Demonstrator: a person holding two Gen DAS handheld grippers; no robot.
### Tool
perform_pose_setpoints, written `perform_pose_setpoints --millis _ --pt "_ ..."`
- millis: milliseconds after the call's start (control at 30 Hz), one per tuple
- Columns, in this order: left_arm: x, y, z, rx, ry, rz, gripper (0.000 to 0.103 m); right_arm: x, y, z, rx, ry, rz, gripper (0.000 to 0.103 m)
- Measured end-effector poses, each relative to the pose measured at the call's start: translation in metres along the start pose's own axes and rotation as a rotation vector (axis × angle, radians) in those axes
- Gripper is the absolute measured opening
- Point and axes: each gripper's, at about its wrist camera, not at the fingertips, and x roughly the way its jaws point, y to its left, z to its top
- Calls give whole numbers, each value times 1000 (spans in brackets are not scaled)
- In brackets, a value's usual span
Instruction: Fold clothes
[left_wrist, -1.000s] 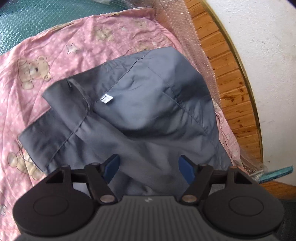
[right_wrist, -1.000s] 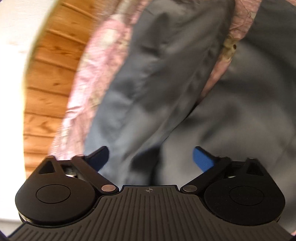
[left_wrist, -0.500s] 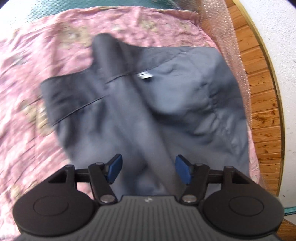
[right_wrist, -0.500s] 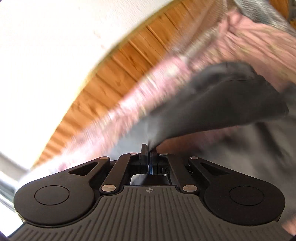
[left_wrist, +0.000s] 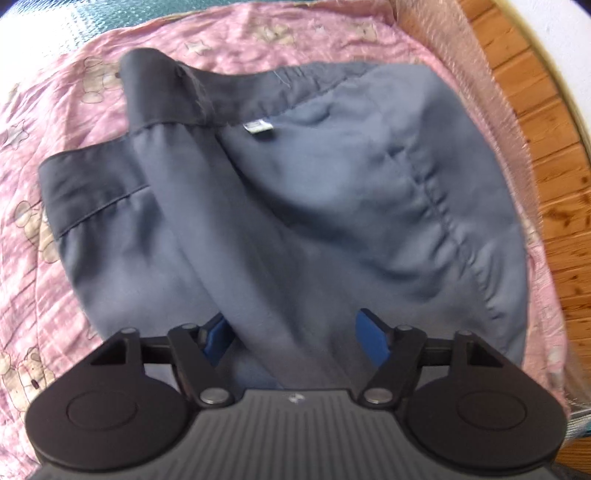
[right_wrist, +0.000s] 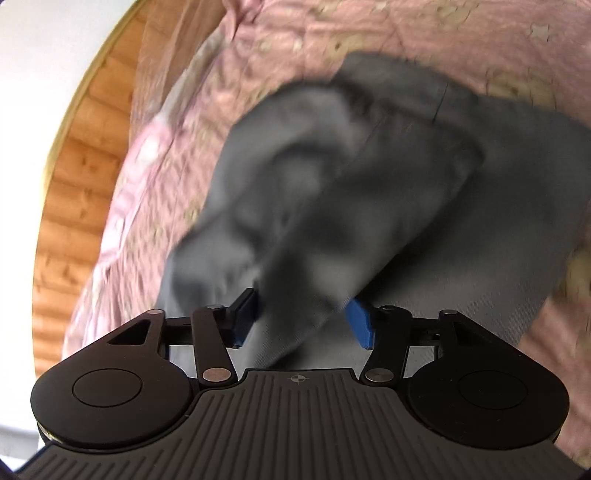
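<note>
Mid-fold: our right gripper, jaws opening, releases the grey trousers; our left gripper, jaws closing, straddles a ridge. Next: pinch, carry over.

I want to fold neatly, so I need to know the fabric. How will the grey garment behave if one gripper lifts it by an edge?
The grey garment will probably go floppy and drape: it already lies in soft folds and puckers along its seam. It looks thin and light, so lifting should be easy. It may slide on the pink bedsheet rather than stay put.
</note>
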Motion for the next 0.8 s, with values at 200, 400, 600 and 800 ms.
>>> perform_pose_setpoints --millis 200,400,600,800 --pt "-31 4 -6 53 -112 -214 5 -27 2 30 2 -91 122 3" --pt "-46 89 -50 -27 -163 -406 10 -65 -35 4 -115 -91 63 1" --pt "-48 90 -51 -105 -215 -232 75 -46 -72 -3 4 -21 -20 19" --pt "-35 46 -19 -13 -183 -94 41 -40 -54 10 -22 -36 -35 37"
